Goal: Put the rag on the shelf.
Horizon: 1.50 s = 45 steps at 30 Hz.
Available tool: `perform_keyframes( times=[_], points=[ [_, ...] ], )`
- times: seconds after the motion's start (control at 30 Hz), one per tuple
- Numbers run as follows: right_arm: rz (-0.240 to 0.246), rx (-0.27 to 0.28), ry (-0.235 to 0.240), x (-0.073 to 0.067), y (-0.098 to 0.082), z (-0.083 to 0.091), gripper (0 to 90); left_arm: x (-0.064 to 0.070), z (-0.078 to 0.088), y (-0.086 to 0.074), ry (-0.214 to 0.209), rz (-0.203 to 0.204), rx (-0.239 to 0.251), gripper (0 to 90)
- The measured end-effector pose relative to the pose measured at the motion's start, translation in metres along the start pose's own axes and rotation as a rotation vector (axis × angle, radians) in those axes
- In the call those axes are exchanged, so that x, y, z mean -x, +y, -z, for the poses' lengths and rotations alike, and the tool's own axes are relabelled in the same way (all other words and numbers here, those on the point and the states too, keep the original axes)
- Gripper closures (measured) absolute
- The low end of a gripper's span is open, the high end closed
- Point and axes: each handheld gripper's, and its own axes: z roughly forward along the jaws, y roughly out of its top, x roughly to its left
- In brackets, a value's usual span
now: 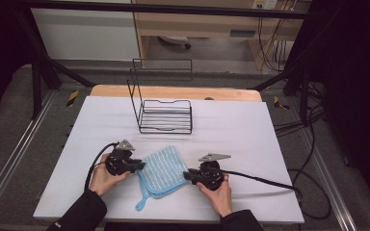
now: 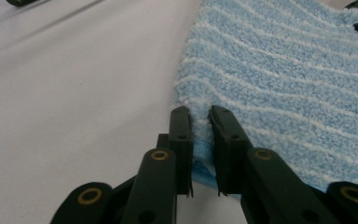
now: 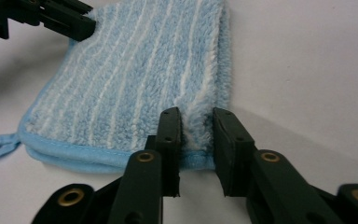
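now | white table, dark room | left tool, right tool pinch towel

The high view looks forward and down over the whole desk from afar. Each gripper view sits close behind its own fingers, facing along them; all three share the blue cloth between them.

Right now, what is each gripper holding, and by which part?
Both hold the blue striped cloth: the left gripper pinches its edge, the right gripper a corner.
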Motion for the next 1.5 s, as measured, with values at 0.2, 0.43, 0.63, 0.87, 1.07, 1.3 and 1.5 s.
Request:
perform_keyframes(
  times=[0.2,0.43,0.63,0.87,1.07,1.3,1.5],
  points=[
    [-0.005,-0.007,0.019,0.001,0.004,0.003,80.0,0.002,0.004,-0.001,-0.004,0.014,0.012,79.1],
    [0.029,-0.003,0.022,0.005,0.015,0.01,81.5,0.01,0.015,-0.007,-0.039,0.044,0.037,79.1],
    [0.072,-0.021,0.013,0.008,0.029,0.009,82.0,0.027,0.022,-0.017,-0.016,0.061,0.056,78.7],
    [0.128,-0.04,0.011,0.007,0.047,0.001,82.3,0.036,0.028,-0.029,0.018,0.097,0.078,78.2],
    [0.197,-0.071,-0.001,0.003,0.063,-0.011,82.5,0.045,0.032,-0.037,0.058,0.12,0.087,76.4],
    [0.244,-0.086,-0.032,0.004,0.061,-0.028,75.9,0.043,0.03,-0.04,0.067,0.107,0.072,69.1],
    [0.291,-0.014,-0.062,-0.005,0.057,-0.011,55.1,0.037,0.04,-0.034,0.076,0.093,0.11,62.2]
  ],
)
